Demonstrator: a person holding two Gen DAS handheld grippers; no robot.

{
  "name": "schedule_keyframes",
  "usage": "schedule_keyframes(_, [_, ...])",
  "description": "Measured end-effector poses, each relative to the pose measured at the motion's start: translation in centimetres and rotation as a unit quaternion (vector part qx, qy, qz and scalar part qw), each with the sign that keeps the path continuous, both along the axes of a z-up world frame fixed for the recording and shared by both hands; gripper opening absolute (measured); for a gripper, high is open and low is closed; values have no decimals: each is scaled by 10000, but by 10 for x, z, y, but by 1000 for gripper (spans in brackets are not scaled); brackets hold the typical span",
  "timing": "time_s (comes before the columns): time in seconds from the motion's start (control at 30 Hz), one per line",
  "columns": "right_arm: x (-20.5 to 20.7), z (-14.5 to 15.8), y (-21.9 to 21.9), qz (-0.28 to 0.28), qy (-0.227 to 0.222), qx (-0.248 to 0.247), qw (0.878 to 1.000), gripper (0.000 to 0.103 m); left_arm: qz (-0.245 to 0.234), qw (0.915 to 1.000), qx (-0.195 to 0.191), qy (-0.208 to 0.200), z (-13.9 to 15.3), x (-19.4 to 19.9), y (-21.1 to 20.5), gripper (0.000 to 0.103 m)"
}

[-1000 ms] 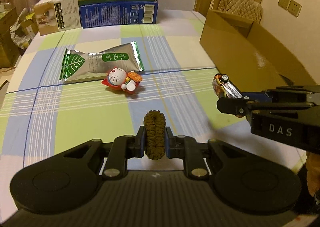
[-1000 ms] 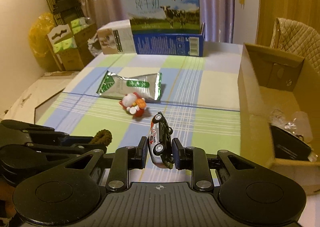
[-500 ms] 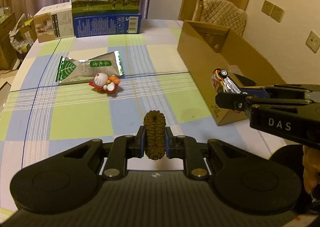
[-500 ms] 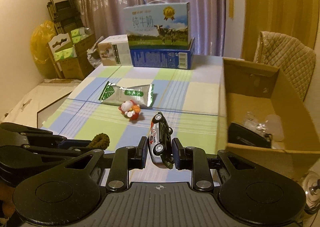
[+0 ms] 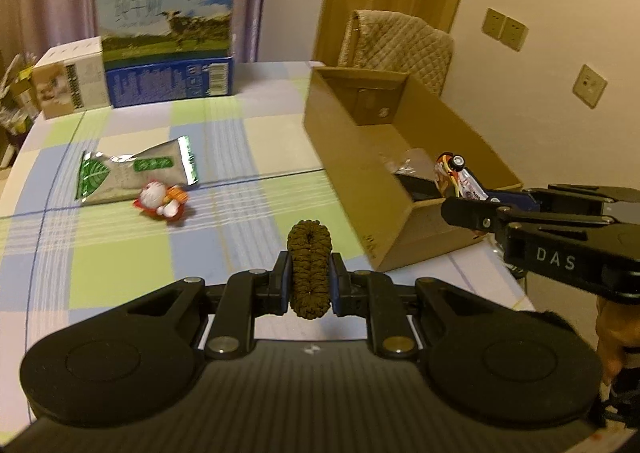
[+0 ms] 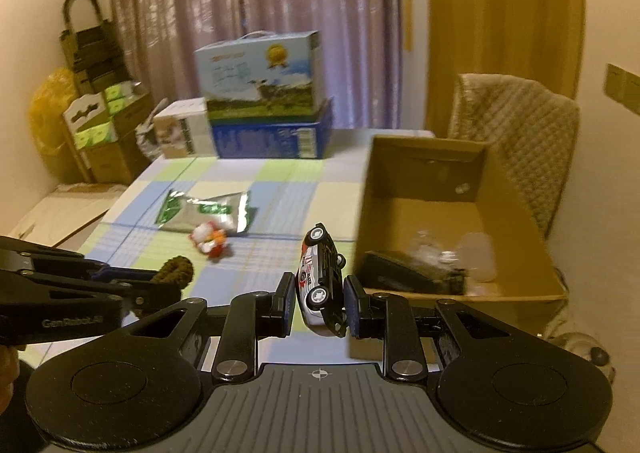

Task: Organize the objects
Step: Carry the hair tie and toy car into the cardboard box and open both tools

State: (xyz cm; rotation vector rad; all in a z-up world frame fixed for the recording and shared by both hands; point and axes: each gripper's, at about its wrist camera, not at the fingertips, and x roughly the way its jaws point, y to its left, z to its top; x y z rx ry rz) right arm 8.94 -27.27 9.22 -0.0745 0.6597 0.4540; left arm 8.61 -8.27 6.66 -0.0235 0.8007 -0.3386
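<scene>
My left gripper [image 5: 309, 282] is shut on a brown braided ring [image 5: 309, 268], held upright above the checked tablecloth. My right gripper [image 6: 320, 299] is shut on a white and black toy car [image 6: 321, 278], nose up, just left of the open cardboard box [image 6: 516, 229]. In the left wrist view the toy car [image 5: 456, 175] hangs over the box's near corner [image 5: 360, 157]. On the cloth lie a green and silver snack bag [image 5: 132, 173] and a small red and white cat figure [image 5: 162, 203].
The box holds a black item [image 6: 412, 273] and clear plastic [image 6: 468, 253]. A milk carton case [image 5: 166, 53] and a smaller box [image 5: 66, 81] stand at the table's far edge. A padded chair [image 6: 516, 125] is behind the box. Stacked goods [image 6: 96, 113] stand at the left wall.
Both grippers rose and drew back from the table, each keeping its object. The box interior now shows, and the right gripper's car sits over the box's near corner.
</scene>
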Motion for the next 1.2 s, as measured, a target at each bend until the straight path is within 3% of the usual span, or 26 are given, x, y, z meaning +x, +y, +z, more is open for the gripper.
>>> schedule_keyframes(0.5, [28, 15, -74, -725, -87, 30, 9973, 22, -653, 9973, -263, -202, 25, 31, -80, 15])
schedule_keyframes(1.2, [91, 13, -104, -715, -68, -4, 9974, 22, -867, 9957, -278, -168, 23, 98, -144, 15])
